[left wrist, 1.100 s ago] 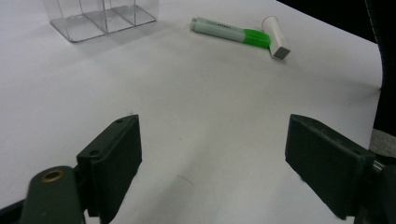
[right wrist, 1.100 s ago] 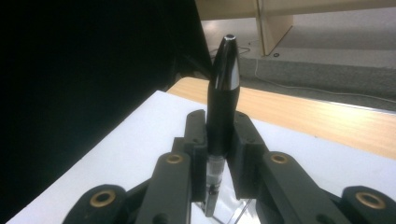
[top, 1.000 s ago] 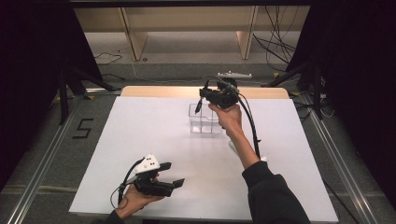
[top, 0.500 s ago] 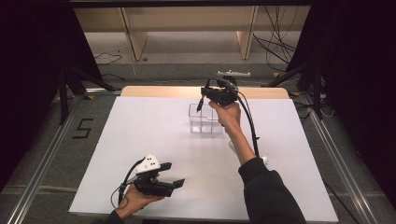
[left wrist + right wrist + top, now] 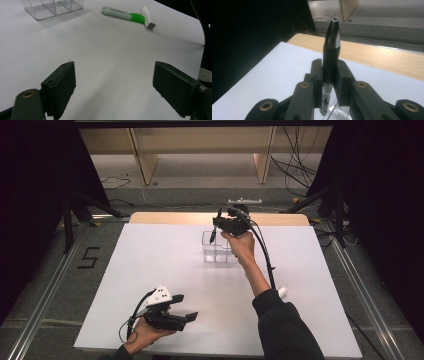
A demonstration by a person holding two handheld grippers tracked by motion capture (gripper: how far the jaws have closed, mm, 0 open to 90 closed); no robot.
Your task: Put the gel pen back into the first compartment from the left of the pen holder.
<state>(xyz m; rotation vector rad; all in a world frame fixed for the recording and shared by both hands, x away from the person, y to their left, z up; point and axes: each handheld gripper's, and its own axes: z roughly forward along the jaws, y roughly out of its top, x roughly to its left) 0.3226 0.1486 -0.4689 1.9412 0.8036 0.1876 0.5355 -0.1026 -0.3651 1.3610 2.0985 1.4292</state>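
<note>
While the right hand-held gripper (image 5: pixel 329 75) pinches it, the black pen (image 5: pixel 331 50) stands upright.

A black pen (image 5: pixel 331 53) with a silver tip; a pale green highlighter (image 5: pixel 123 15) with a bright green cap; a clear plastic organiser (image 5: pixel 218 251); a white desk (image 5: pixel 150 260) with a light wooden far edge

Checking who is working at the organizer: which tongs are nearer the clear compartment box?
Right. The right tongs, shut on a black pen, hang just above the clear compartment box. The left tongs, open, sit at the table's near edge, far from it.
</note>
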